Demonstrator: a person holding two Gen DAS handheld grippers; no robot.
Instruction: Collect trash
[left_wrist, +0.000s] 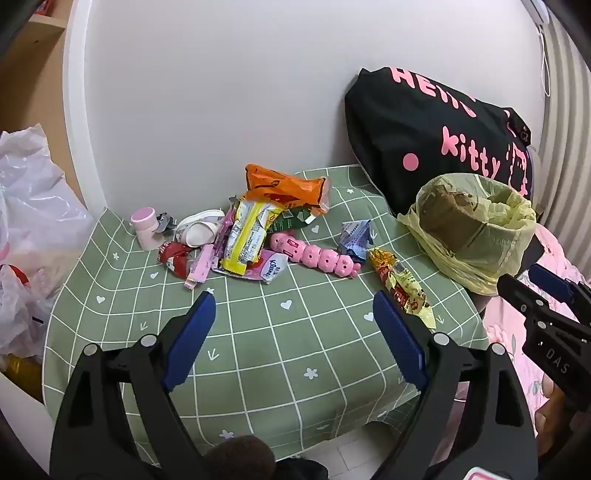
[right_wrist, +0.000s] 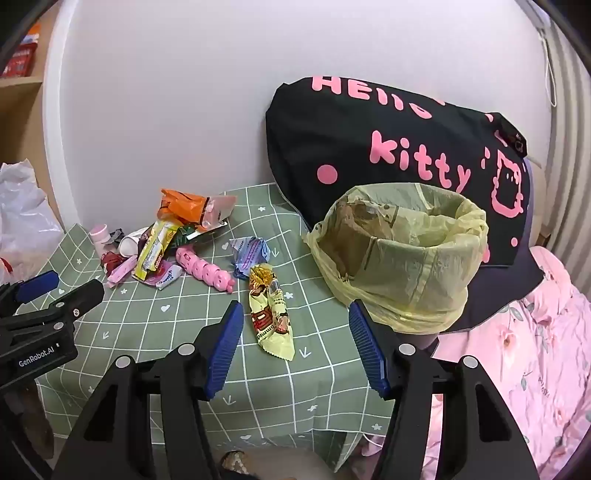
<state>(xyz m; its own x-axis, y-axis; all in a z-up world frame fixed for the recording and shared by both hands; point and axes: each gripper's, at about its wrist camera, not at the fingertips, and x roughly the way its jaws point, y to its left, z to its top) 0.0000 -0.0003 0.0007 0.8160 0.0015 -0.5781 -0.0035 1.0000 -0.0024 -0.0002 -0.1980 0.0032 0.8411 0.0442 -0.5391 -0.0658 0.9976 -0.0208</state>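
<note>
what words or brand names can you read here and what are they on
"Hello kitty": black bag; "Hello" is partly lost in a fold.
"Kleenex": pink tissue pack.
"GenRobot.AI": left hand-held gripper.
"DAS": right hand-held gripper.
Print on the yellow snack wrapper, blue wrapper and the piled wrappers is too small or blurred.

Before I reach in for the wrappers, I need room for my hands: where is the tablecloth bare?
The tablecloth is bare along the near edge, in front of the wrapper pile and left of the yellow wrapper. It is crowded by the wall and beside the lined bin.
</note>
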